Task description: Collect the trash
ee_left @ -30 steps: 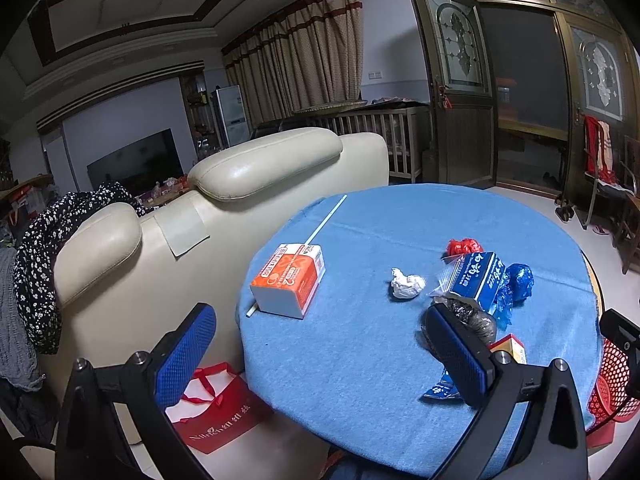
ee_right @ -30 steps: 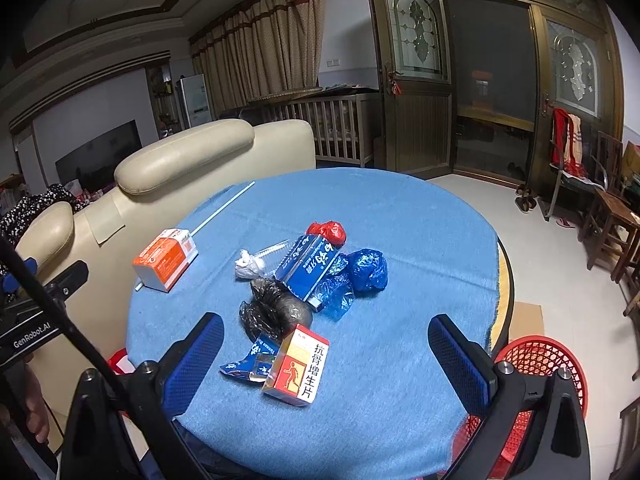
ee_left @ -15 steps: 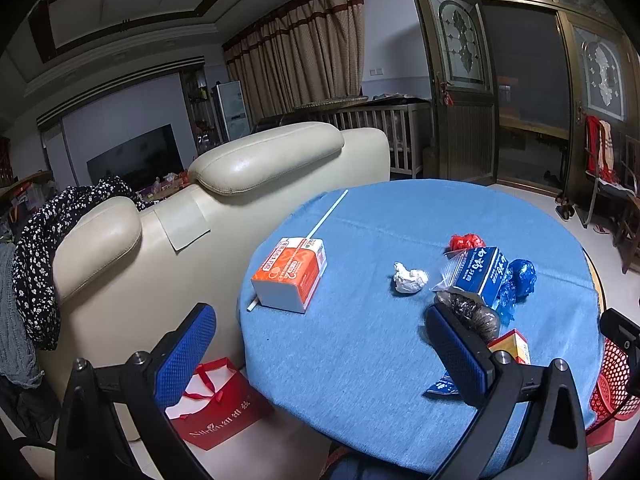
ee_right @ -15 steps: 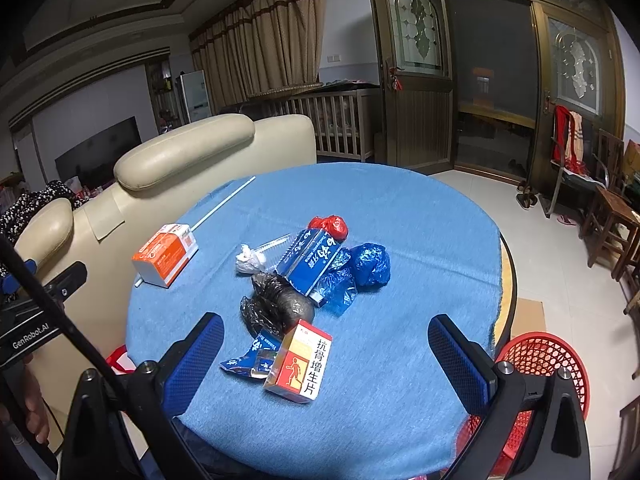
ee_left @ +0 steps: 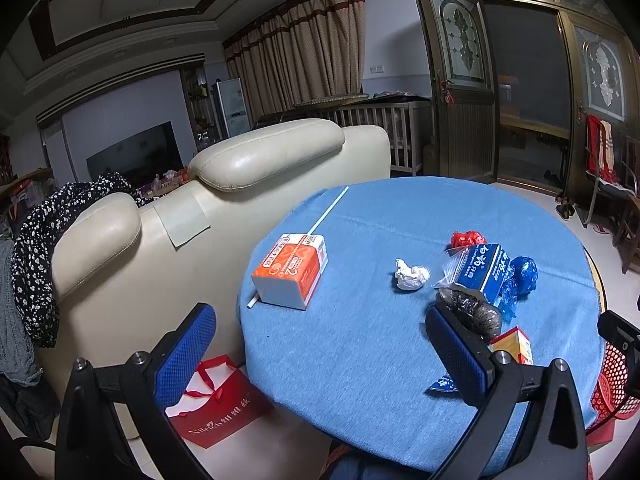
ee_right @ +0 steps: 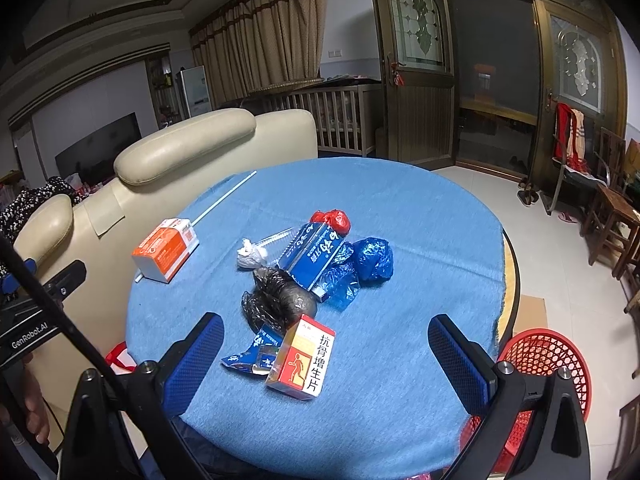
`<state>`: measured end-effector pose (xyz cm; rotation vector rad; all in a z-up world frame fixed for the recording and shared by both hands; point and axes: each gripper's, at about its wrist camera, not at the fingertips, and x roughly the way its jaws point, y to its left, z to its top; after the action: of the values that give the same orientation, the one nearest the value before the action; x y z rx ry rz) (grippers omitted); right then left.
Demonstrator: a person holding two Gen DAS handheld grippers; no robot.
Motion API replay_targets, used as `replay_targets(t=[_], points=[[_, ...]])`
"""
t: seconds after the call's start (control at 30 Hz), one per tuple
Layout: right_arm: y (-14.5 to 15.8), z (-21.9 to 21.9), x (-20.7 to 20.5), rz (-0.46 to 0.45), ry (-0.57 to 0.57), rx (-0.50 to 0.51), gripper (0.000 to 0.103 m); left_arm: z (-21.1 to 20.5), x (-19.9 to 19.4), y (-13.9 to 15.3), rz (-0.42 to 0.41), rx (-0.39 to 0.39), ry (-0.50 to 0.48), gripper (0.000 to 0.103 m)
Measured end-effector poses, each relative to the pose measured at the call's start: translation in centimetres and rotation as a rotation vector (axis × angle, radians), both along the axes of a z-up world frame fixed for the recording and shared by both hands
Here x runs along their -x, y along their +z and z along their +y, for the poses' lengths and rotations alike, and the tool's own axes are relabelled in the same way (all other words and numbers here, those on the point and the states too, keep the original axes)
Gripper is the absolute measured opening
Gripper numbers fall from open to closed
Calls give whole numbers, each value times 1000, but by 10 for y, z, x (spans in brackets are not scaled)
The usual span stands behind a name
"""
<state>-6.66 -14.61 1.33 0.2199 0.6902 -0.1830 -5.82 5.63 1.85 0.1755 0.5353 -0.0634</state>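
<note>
Trash on the table (ee_right: 420,216), mid-cloth: stiff, light yellow box (ee_right: 302,358) nearest the right gripper (ee_right: 326,354), best pinched across its faces; black bag (ee_right: 280,300) behind, probably soft; both right and left gripper (ee_left: 320,344) wide, empty.

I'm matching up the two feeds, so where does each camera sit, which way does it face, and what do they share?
Left wrist: on the left gripper at the sofa-side table edge, facing the orange box; both its fingers show.
Right wrist: on the right gripper near the red basket, facing the yellow-red box; its fingers and a hand show.
Shared: blue table, orange box, trash pile.
</note>
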Motion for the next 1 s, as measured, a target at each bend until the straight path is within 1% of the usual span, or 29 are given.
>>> replay_targets(t=[0.4, 0.53, 0.6, 0.63, 0.73, 0.8, 0.87, 0.9, 1.0], points=[[-4, 1, -3, 9, 1, 8, 103, 2, -4, -6, 12, -1, 0, 103], [-9, 0, -6, 18, 4, -8, 103, 2, -7, -11, 27, -2, -1, 103], [-14, -2, -8, 23, 11, -24, 103, 2, -12, -18, 43, -1, -8, 103], [-17, -3, -10, 27, 18, -40, 103, 2, -15, -21, 54, 2, -12, 103], [-37, -12, -23, 71, 41, -128, 103, 4, -32, -44, 167, 31, -42, 103], [-56, -23, -35, 117, 52, -234, 101, 6, -46, -65, 262, 55, -53, 103], [-77, -35, -46, 166, 48, -332, 95, 7, -52, -79, 312, 60, -54, 103], [-85, -38, -52, 190, 44, -362, 91, 7, -56, -86, 336, 62, -56, 103], [-107, -40, -68, 248, 58, -428, 90, 4, -62, -99, 376, 65, -71, 103]])
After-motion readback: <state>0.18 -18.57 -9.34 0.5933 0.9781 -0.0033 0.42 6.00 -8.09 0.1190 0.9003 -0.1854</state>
